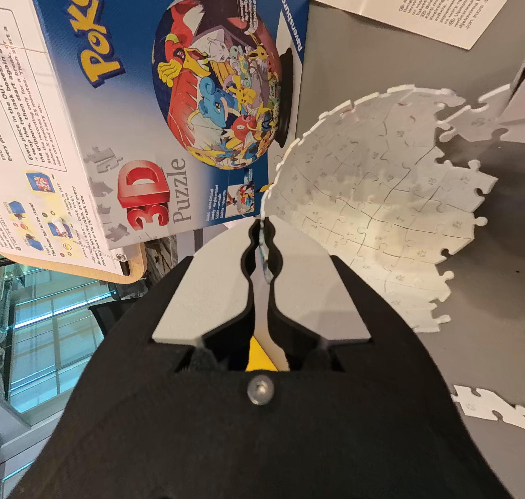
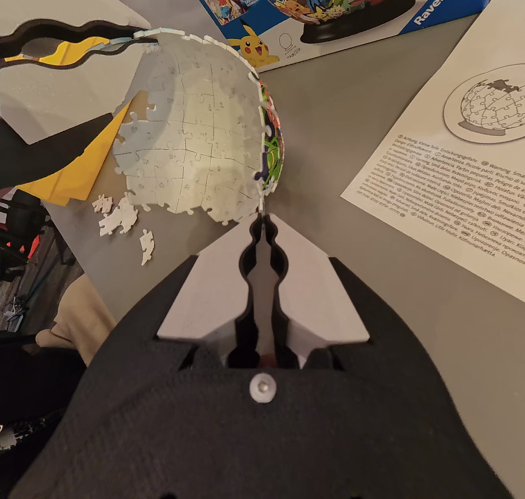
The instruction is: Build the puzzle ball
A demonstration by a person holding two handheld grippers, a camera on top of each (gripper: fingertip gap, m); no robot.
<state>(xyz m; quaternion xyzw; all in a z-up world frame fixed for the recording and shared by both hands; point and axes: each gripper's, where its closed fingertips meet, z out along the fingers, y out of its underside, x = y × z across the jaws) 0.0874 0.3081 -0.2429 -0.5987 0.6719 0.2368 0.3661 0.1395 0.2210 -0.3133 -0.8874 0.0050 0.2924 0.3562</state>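
Right wrist view: right gripper (image 2: 262, 221) is pinching the near rim of the half-built puzzle ball shell (image 2: 196, 144), jaws nearly closed; left gripper (image 1: 262, 229) is clamping its opposite edge, holding it above the grey table (image 2: 326, 144). Assembly looks roughly half done. Next move is needing a loose piece (image 2: 147, 246), so one grip must release. Shell's printed outside is mostly hidden.

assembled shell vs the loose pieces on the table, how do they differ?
The curved, joined white puzzle shell is pinched at its rim by both the left gripper and the right gripper; the loose white puzzle pieces lie ungripped on the grey table. The shell forms a large bowl of many interlocked pieces; the loose ones are small and lie flat, singly or in small clumps. Both show white, numbered backs.
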